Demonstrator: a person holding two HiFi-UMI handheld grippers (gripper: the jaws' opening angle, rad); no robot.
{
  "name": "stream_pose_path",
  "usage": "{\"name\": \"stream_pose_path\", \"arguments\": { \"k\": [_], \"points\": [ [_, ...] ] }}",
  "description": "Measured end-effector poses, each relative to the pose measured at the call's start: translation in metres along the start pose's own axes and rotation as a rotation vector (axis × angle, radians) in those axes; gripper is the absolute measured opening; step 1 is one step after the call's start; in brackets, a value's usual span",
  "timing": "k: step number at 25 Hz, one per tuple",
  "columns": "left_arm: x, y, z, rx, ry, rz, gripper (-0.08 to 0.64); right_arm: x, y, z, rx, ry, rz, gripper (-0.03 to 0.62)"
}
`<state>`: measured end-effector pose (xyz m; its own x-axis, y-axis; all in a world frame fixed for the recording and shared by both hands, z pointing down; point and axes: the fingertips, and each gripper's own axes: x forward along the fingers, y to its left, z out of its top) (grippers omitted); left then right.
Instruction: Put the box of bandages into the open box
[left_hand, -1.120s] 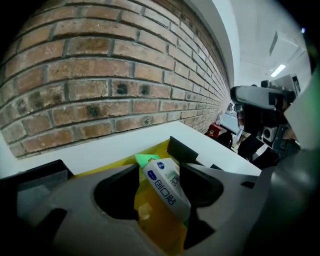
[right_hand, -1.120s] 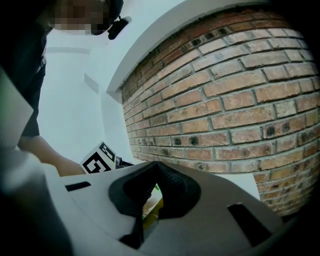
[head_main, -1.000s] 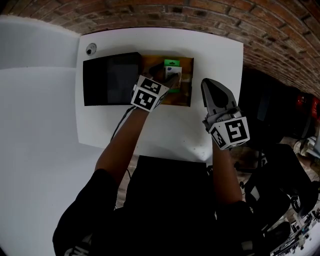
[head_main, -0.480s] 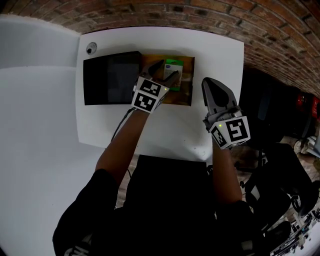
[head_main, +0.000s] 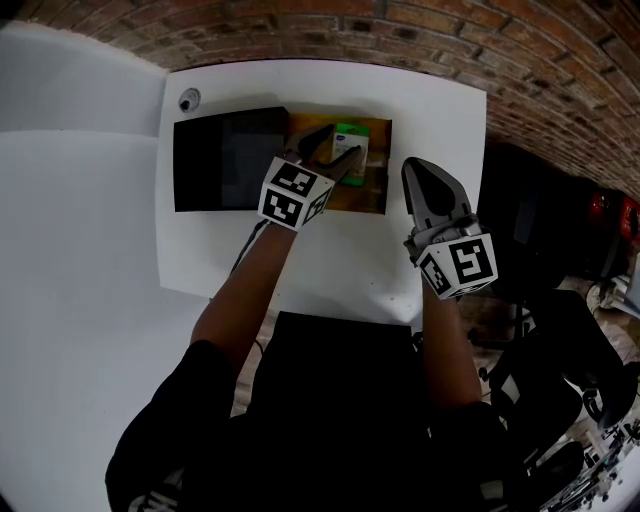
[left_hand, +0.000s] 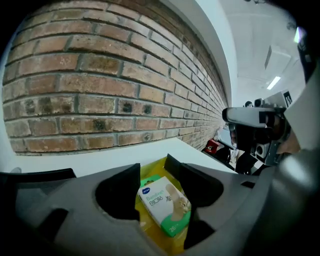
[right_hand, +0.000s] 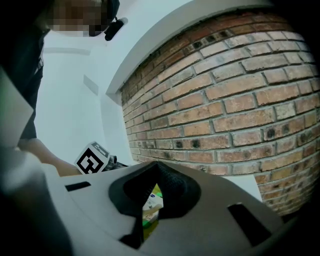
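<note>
Since a second ago the left gripper (left_hand: 153, 169) has let go of the box of bandages (left_hand: 165, 204) and drawn back a little toward the person. Its jaws now stand spread apart with nothing clamped between them. Seen along those jaws, the white and green box of bandages lies flat on the yellow bottom of the open box (head_main: 372, 192), apart from both jaws and tilted a little against the box's sides. In the head view it sits in the far part of the open box, toward the brick wall (left_hand: 100, 90). The open box stands on the white desk (head_main: 330, 260), and a flat black panel (head_main: 228, 158) lies just beside it on its left. A small round object (head_main: 187, 100) sits near the desk's far left corner. The right gripper (right_hand: 157, 165) has barely shifted. It hovers over the desk just to the right of the open box, its jaws pressed together at the tips and holding nothing. Part of the box of bandages shows through the narrow slit below those tips.
</note>
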<state>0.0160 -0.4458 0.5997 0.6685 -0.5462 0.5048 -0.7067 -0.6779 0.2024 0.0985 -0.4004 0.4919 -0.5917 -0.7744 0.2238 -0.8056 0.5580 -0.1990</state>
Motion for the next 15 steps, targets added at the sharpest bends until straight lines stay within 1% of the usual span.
{"name": "stream_pose_path", "arguments": {
  "k": [7, 15],
  "points": [
    [-0.022, 0.003, 0.024, -0.026, -0.075, -0.024, 0.199, 0.0, 0.012, 0.014, -0.007, -0.029, -0.002, 0.006],
    [-0.052, 0.0, 0.054, -0.032, -0.167, -0.053, 0.11, -0.003, 0.026, 0.032, -0.023, -0.057, -0.005, 0.006]
  ]
}}
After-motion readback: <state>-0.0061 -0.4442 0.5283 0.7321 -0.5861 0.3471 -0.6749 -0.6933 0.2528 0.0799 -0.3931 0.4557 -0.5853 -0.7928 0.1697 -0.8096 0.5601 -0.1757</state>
